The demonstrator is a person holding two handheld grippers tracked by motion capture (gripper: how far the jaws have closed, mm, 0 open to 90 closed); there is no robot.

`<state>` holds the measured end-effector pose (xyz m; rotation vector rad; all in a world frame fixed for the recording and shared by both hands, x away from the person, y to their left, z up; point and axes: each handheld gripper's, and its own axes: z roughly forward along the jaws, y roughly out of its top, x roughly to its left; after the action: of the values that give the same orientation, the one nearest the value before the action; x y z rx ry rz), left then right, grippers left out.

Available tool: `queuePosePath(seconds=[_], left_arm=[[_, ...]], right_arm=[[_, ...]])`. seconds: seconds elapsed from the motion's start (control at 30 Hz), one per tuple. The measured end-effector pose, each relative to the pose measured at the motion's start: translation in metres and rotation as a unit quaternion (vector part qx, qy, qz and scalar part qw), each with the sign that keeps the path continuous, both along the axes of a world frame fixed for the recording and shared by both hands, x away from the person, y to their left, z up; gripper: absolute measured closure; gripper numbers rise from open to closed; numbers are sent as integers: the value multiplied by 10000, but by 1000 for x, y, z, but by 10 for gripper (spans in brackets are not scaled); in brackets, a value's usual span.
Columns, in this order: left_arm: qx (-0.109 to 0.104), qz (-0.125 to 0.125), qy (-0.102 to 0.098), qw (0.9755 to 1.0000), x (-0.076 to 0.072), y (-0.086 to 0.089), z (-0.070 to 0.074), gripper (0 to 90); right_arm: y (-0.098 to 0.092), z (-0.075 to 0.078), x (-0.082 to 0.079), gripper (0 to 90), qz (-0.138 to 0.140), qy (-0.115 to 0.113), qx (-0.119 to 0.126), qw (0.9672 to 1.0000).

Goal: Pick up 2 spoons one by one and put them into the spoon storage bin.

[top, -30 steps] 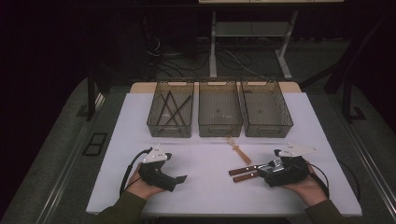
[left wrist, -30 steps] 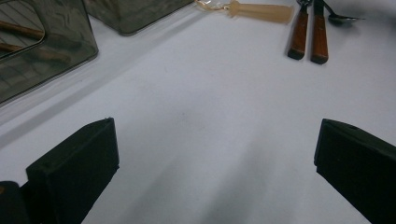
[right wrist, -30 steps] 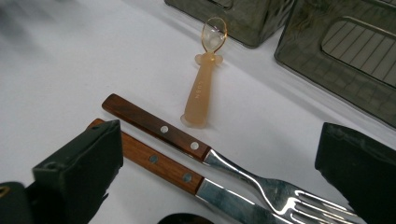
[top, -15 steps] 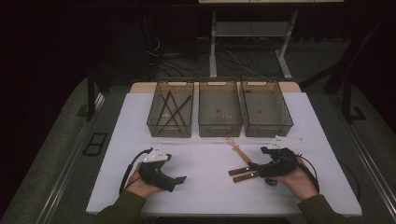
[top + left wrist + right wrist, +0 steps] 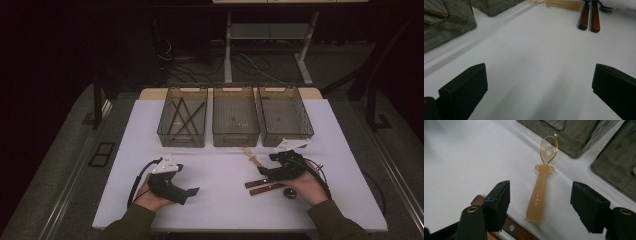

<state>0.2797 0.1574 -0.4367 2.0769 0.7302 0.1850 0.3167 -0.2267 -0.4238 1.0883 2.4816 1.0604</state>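
An amber see-through spoon (image 5: 541, 182) lies on the white table (image 5: 220, 200), its bowl toward the bins. My right gripper (image 5: 541, 196) stands over its handle, one jaw on each side, neither pad touching it. Those jaws have just been closing and still stand apart. From the high view the right gripper (image 5: 263, 172) points left at the spoon (image 5: 251, 157). Two wooden-handled utensils (image 5: 262, 186) lie just below it. My left gripper (image 5: 194, 191) rests at the front left, its jaws wide open over bare table (image 5: 539, 85).
Three smoky plastic bins stand in a row at the back: the left bin (image 5: 182, 117) holds several dark sticks, then the middle bin (image 5: 235, 117) and the right bin (image 5: 284, 115). A small dark spoon bowl (image 5: 289, 193) lies by the right hand.
My right gripper has moved up and left across the table to the amber spoon, and its jaws have narrowed. The left gripper has stayed where it was.
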Motion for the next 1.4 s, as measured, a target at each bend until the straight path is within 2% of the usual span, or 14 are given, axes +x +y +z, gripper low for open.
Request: queuePosePath(seconds=[0.37,0.6,0.67,0.8,1.17,1.4], left_arm=[[28,-31,29,10000,0,0,0,0],[19,-42,48,10000,0,-1,-1,0],[30,-51,51,10000,0,-1,-1,0],[52,-75,75,9999,0,-2,-2,0],[65,-98,90,9999,0,-3,-3,0],[63,-104,94,9999,0,-3,-3,0]], right_arm=[[8,-12,10,527,108,317,-231,9992],[9,-15,10,593,177,457,-341,9982],[10,-17,10,612,222,463,-432,9977],[12,-17,8,641,244,318,-592,9974],[13,-17,7,730,260,304,-617,9973],[13,-17,7,742,253,293,-626,9973]])
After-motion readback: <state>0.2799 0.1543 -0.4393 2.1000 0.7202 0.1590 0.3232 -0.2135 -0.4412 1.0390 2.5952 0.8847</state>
